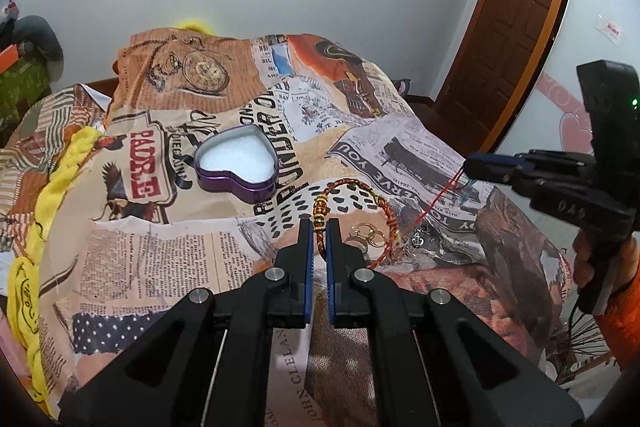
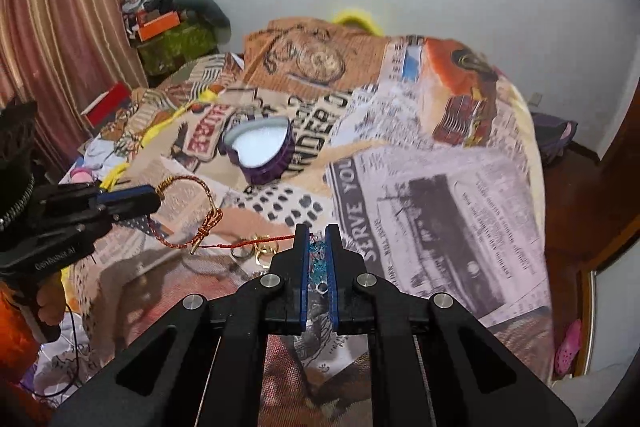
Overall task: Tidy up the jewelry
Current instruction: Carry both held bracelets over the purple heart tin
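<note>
- Jewelry lies in a small cluster on the printed bedspread (image 1: 168,259), near its front edge and in front of the tin (image 1: 236,163).
- Tin is heart-shaped, purple-walled, open on top, with a white pad inside; it sits on the bedspread well apart from the cluster.
- Left gripper (image 1: 319,227) is clamped on the braided bracelet (image 1: 360,187): its blue pads pinch the cord just beside the gold beads (image 1: 320,213).
- Seen from the right wrist, the bracelet (image 2: 188,183) rises in a loop out of the left gripper's (image 2: 154,201) tip and hangs down to a knot (image 2: 210,223).
- Right gripper (image 2: 317,233) is closed on a blue bead piece (image 2: 318,259), which sits between its pads with a small metal ring showing at the lower end.
- A red string (image 2: 256,242) runs from the right gripper's tip back toward the knot; from the left wrist the same string (image 1: 436,203) slants down from the right gripper (image 1: 466,165) to the cluster.
- Gold rings (image 1: 370,233) lie on the bedspread just beside the bracelet, inside its curve.
- A small silver charm (image 1: 417,239) rests near the lower end of the string.
- Whether the string is tied to the bracelet I cannot tell.
</note>
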A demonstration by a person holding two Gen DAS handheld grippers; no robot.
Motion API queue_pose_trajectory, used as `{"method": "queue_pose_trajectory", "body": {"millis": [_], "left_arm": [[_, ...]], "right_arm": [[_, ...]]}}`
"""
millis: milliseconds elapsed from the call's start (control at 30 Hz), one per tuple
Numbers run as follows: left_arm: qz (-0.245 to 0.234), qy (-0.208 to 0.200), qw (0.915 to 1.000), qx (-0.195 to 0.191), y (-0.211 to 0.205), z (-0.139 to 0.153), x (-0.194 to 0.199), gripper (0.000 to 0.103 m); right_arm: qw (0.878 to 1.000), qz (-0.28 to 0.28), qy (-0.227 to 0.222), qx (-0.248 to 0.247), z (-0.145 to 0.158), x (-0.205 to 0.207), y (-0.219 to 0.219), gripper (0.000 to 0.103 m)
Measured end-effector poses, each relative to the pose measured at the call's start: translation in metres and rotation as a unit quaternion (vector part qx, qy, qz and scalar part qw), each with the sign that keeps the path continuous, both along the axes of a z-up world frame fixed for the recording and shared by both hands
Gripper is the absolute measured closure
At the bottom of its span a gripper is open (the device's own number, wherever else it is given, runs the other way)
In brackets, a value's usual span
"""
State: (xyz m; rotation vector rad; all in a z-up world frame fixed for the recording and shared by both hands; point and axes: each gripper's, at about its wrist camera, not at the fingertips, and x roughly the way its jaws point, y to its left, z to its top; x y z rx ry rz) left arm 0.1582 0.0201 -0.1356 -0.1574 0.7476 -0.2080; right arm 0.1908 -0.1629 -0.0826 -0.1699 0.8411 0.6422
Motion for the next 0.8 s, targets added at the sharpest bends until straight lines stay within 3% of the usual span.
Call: {"method": "queue_pose_trajectory", "body": {"millis": [400, 800], "left_arm": [[0.037, -0.011, 0.9988, 0.029, 0.026, 0.008, 0.005, 0.099], [0.063, -0.023, 0.9966, 0.047, 0.049, 0.013, 0.039, 0.099]], "right_arm": [[0.999, -0.012, -0.039, 0.012, 0.024, 0.004, 0.002, 0.096], [0.998, 0.007, -0.057, 0.040, 0.039, 0.024, 0.031, 0.096]]}}
